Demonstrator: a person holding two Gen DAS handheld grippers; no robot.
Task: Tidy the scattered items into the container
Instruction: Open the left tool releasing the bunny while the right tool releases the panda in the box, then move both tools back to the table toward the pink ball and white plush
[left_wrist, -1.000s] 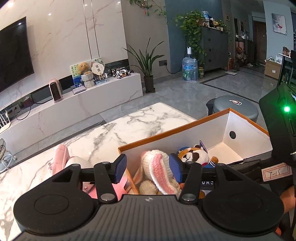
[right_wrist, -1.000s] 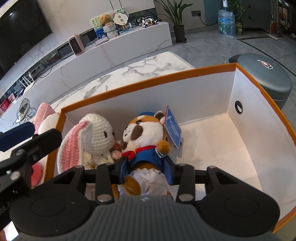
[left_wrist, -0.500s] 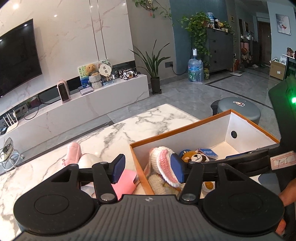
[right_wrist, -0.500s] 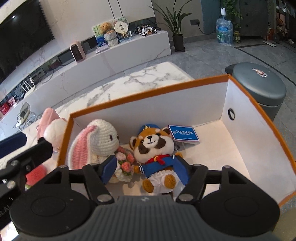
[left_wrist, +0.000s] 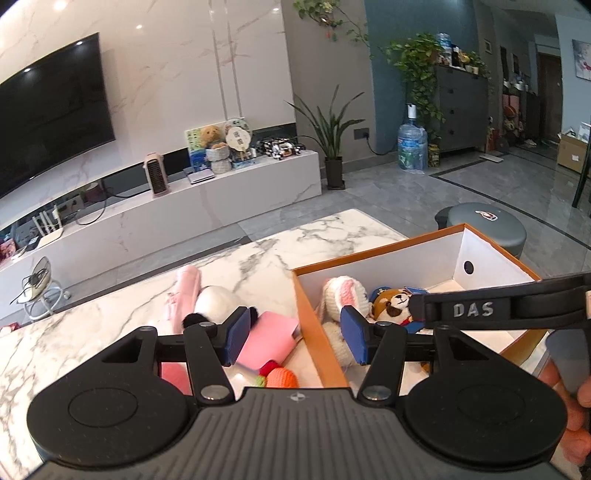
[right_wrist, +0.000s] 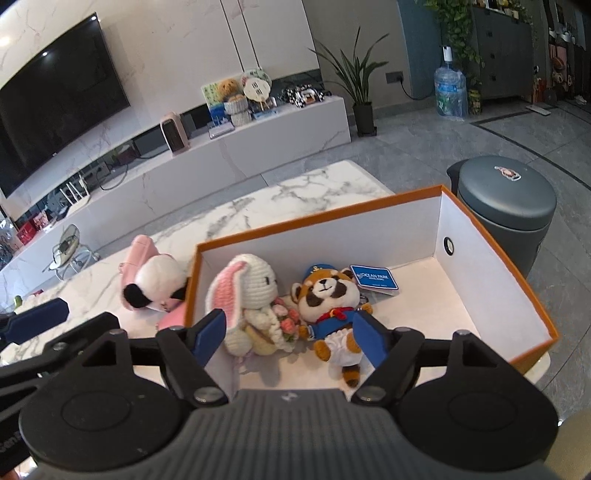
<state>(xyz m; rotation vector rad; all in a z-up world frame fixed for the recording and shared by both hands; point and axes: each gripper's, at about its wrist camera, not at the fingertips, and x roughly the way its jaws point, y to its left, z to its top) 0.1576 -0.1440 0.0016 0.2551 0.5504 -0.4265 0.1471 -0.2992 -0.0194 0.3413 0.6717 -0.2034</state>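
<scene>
An orange-rimmed white box (right_wrist: 491, 258) stands on the marble table (right_wrist: 258, 214). Inside lie a crocheted white rabbit (right_wrist: 251, 291) and a red panda plush (right_wrist: 328, 299) in blue clothes with a blue tag. My right gripper (right_wrist: 291, 339) is open and empty above the box's near side. My left gripper (left_wrist: 295, 336) is open and empty over the box's left wall (left_wrist: 314, 325). Outside the box on the left lie a pink and white plush (left_wrist: 203, 302), a pink flat pouch (left_wrist: 269, 341) and an orange crocheted piece (left_wrist: 280, 376).
A grey round stool (right_wrist: 506, 206) stands beyond the table's right end. A white TV bench (left_wrist: 184, 206) with a heater and ornaments runs along the far wall. The right gripper's arm (left_wrist: 498, 306) crosses the left wrist view over the box.
My right gripper opened and let go of the red panda plush, which now lies in the box, and pulled back up. My left gripper drew back to the left.
</scene>
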